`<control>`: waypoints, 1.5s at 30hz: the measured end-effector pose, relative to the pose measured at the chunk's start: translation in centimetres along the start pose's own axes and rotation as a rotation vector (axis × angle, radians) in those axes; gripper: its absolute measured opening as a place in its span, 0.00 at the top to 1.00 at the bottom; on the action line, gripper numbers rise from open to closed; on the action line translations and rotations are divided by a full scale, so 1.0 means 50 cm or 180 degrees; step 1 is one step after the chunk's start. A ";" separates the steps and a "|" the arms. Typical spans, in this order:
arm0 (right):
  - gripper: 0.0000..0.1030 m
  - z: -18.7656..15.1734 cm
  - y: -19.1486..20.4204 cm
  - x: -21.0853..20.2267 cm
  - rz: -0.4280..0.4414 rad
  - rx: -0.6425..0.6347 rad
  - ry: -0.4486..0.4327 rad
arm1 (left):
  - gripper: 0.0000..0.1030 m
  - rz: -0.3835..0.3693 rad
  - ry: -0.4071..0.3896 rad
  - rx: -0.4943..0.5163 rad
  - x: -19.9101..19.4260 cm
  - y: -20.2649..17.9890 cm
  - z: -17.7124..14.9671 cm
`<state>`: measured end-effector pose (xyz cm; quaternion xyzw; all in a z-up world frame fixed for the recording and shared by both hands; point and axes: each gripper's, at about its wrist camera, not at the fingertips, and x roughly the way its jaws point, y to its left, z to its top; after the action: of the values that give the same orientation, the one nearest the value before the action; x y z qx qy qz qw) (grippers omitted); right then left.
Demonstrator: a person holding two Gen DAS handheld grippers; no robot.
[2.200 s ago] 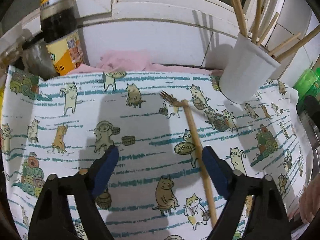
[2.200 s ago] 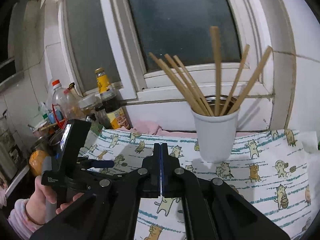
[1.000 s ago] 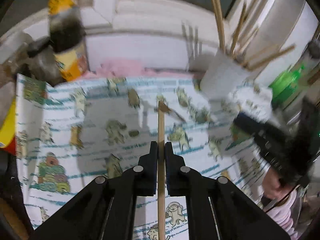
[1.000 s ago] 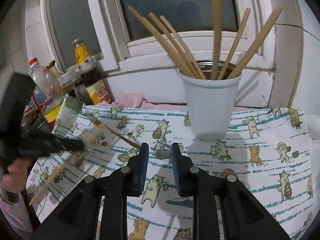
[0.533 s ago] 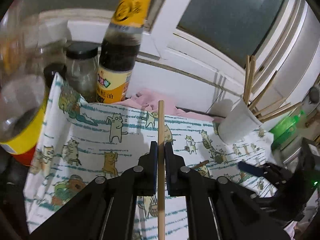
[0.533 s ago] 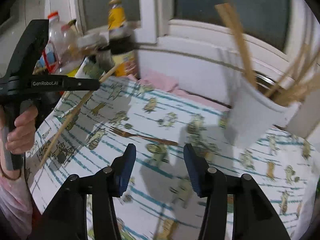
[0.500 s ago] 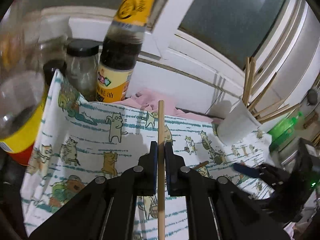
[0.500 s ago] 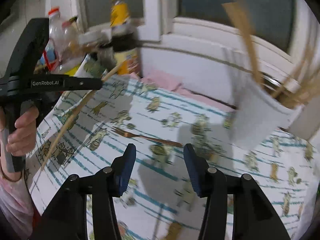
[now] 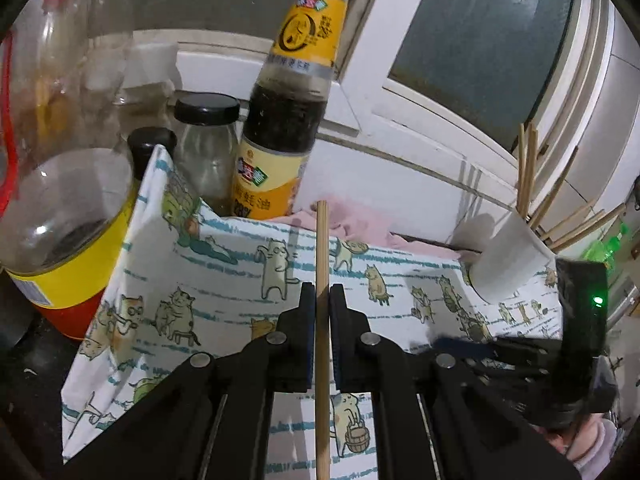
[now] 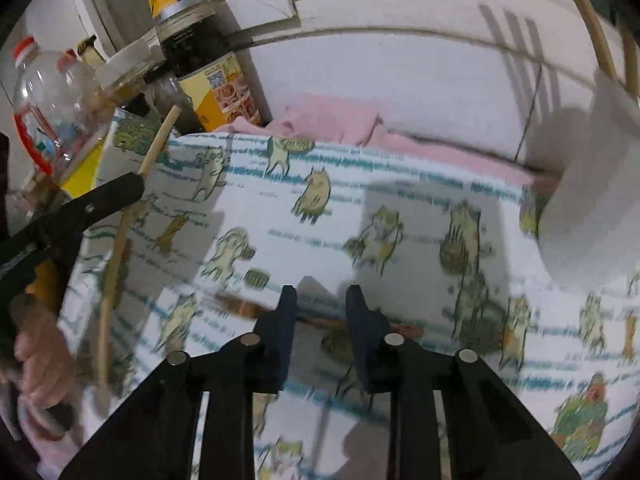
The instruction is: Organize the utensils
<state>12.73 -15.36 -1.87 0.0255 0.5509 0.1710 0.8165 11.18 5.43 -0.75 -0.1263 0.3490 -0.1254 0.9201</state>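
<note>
My left gripper (image 9: 322, 300) is shut on a long wooden chopstick (image 9: 322, 248) and holds it above the cat-print cloth (image 9: 224, 276). The chopstick (image 10: 116, 248) also shows at the left of the right wrist view. My right gripper (image 10: 322, 300) is open, low over the cloth (image 10: 400, 216), its fingers either side of a fork with a wooden handle (image 10: 320, 322) that lies flat. A white cup (image 9: 504, 268) with several chopsticks stands at the right; it shows blurred in the right wrist view (image 10: 592, 216).
A tall sauce bottle (image 9: 288, 120), a glass jar (image 9: 206, 144) and a yellow-labelled plastic bottle (image 9: 60, 216) stand at the cloth's left back. A pink cloth (image 10: 332, 124) lies against the white window sill wall. A green bottle (image 9: 604, 248) stands far right.
My right gripper has dropped down to the fork on the cloth. My left gripper still holds the chopstick and has shifted a little towards the bottles.
</note>
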 end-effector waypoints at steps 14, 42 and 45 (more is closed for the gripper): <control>0.73 -0.034 0.116 0.012 -0.0549 -0.1248 -0.0022 | 0.94 0.0004 -0.0082 0.0156 -0.001 -0.011 -0.009; 0.97 0.019 0.039 0.015 -0.0614 -0.0345 -0.0139 | 0.94 0.0028 -0.0090 -0.0003 -0.008 0.000 -0.006; 0.97 0.024 0.040 -0.008 -0.0488 -0.0381 -0.0394 | 0.94 0.0081 -0.0129 0.0090 -0.012 -0.010 -0.010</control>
<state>13.20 -13.42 -0.59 -0.0549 0.4885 0.1388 0.8597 10.33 5.08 -0.59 -0.1113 0.3299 -0.1160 0.9302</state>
